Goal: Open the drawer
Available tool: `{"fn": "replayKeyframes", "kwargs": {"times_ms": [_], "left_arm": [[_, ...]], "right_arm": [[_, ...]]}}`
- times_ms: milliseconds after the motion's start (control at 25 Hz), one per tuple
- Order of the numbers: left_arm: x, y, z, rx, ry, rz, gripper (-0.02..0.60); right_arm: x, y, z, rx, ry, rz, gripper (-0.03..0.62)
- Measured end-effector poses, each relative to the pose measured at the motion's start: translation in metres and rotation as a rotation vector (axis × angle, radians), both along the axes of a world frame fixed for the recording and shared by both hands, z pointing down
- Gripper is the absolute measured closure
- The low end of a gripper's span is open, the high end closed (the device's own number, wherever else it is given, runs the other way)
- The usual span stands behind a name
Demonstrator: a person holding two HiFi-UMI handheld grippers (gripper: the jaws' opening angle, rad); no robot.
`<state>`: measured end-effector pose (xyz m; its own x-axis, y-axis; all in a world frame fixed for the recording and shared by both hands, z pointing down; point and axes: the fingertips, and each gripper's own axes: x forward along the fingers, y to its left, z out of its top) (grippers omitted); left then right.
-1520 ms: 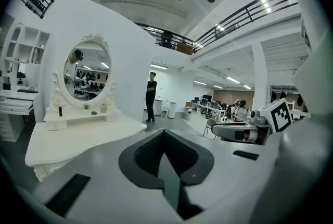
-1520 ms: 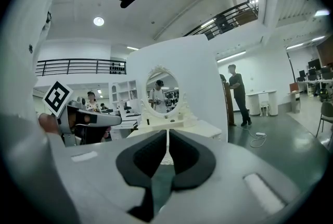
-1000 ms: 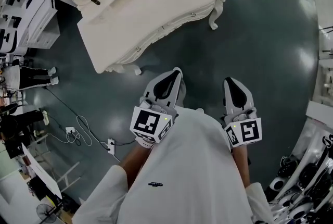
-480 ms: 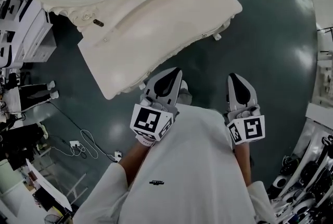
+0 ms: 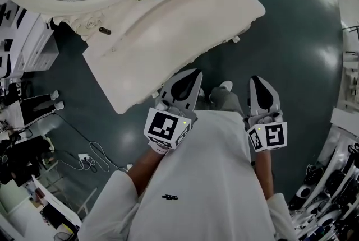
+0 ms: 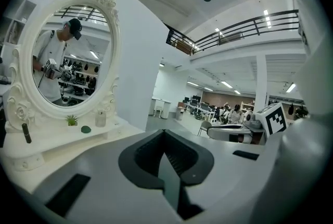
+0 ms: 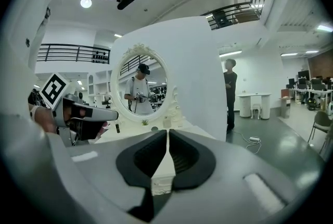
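Drawer front hidden under white dressing table point(image 5: 185, 27); left tongs point(image 5: 193, 74) and right tongs point(image 5: 256, 80) both clenched, empty.

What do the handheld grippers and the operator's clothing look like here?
The left gripper and right gripper are light grey moulded shells tapering to a point, with black ridged pads lining the jaws. Each carries a white cube printed with black square markers at its rear: left cube, right cube. No cables show. The person wears a white top with a small dark logo.
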<state>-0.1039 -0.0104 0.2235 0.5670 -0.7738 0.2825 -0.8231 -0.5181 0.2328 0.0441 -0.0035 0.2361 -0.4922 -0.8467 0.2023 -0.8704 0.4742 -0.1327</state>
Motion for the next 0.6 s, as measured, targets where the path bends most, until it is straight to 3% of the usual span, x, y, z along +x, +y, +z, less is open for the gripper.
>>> {"fn": "replayKeyframes", "kwargs": {"times_ms": [600], "left_arm": [[0.012, -0.027, 0.023, -0.049, -0.039, 0.04, 0.571]], "right_arm": [[0.004, -0.029, 0.025, -0.028, 0.018, -0.009, 0.583]]}}
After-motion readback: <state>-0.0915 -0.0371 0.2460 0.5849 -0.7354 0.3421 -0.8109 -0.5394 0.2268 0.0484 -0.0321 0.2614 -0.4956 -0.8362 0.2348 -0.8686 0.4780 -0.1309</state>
